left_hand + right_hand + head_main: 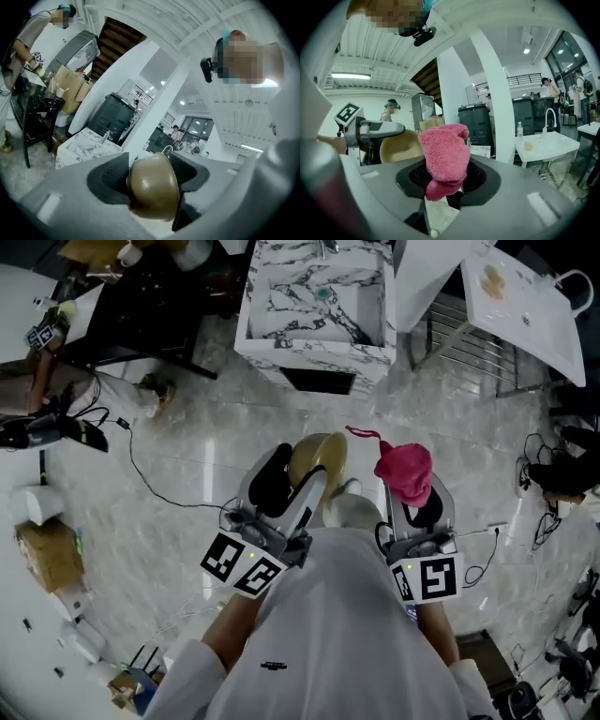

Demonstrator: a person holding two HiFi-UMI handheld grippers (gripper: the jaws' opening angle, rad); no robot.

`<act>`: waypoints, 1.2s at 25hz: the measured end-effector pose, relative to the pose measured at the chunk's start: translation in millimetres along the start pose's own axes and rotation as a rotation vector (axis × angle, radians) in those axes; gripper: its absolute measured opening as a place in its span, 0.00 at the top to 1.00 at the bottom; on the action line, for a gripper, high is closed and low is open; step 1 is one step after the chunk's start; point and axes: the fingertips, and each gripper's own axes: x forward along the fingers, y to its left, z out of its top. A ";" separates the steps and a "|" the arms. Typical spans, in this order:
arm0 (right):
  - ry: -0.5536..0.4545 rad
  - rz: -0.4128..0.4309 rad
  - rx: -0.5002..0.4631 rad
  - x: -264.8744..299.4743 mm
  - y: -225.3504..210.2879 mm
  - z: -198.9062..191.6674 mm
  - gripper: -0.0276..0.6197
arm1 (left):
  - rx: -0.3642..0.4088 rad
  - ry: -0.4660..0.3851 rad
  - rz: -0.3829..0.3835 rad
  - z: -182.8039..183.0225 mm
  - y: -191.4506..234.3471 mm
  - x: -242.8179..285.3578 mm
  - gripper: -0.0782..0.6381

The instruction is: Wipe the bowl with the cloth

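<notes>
Left gripper (292, 486): it pinches the brown bowl (152, 187) by its rim. The bowl is up in the air, tipped on its side.
Right gripper (413, 502): it is squeezed tight on the pink cloth (443, 154). A fat, soft wad pokes out past the tips.
Where the bowl is: in the head view it sits at 9 o'clock from the cloth. It is near the cloth but I think not touching it. Both hang over the shiny floor (187, 512), not over any surface.
Step in hand: I think the cloth is about to go into the bowl. No rubbing looks begun.
How to do it well: turn the open side of the bowl to face the cloth. Push in only the soft wad, not the hard tips. Grip the rim firmly so the bowl does not twist or drop. Rub round and round, then along the edge.
Head view only: it shows both grippers side by side, and the gap between bowl and cloth.
Right gripper view only: it shows the hollow inside of the bowl, at 9 o'clock from the cloth.
Left gripper view only: it shows the round back of the bowl. No cloth shows there.
</notes>
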 end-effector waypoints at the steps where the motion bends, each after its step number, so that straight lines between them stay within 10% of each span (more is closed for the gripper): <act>1: 0.003 0.004 0.005 -0.3 4.0 -1.4 0.74 | -0.001 -0.001 0.008 -1.2 0.5 -3.2 0.51; 19: -0.017 -0.067 -0.013 115.8 82.5 35.3 0.74 | 0.030 -0.020 -0.063 74.7 113.7 -26.0 0.51; 30: -0.009 -0.116 -0.021 165.6 55.9 51.8 0.74 | 0.006 -0.021 -0.087 98.2 151.9 17.3 0.51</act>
